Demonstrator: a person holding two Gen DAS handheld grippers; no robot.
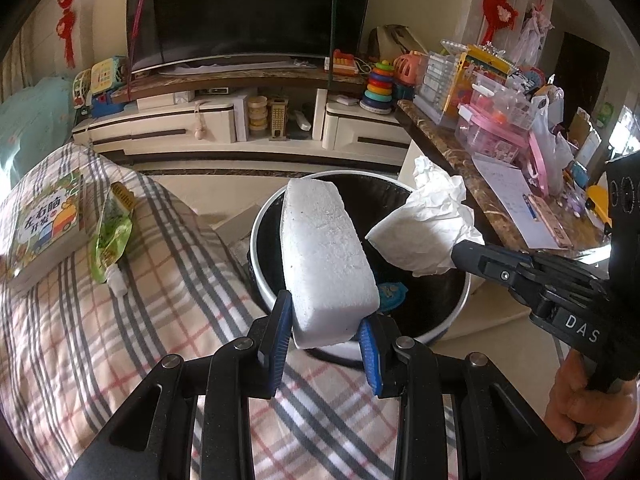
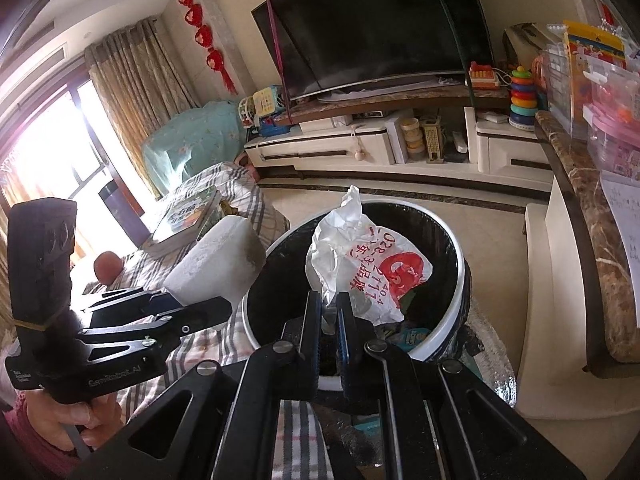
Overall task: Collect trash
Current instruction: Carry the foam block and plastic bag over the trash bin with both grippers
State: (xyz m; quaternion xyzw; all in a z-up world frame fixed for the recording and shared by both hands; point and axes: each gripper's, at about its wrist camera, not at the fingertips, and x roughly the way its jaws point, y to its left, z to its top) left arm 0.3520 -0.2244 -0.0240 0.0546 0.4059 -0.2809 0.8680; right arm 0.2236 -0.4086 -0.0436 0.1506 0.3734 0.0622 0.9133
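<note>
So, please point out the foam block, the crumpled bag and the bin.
foam block [image 1: 324, 256], left wrist view, middle of its top face
crumpled bag [image 2: 360, 264], right wrist view, its printed side
bin [image 2: 460, 312], right wrist view, white rim

The bin [image 1: 448, 322] stands just right of the checked blanket [image 1: 120, 320] — foam block [image 1: 324, 256] and crumpled bag [image 1: 428, 220] held over its mouth, book [image 1: 44, 228] far left, TV [image 1: 248, 8] behind.
</note>
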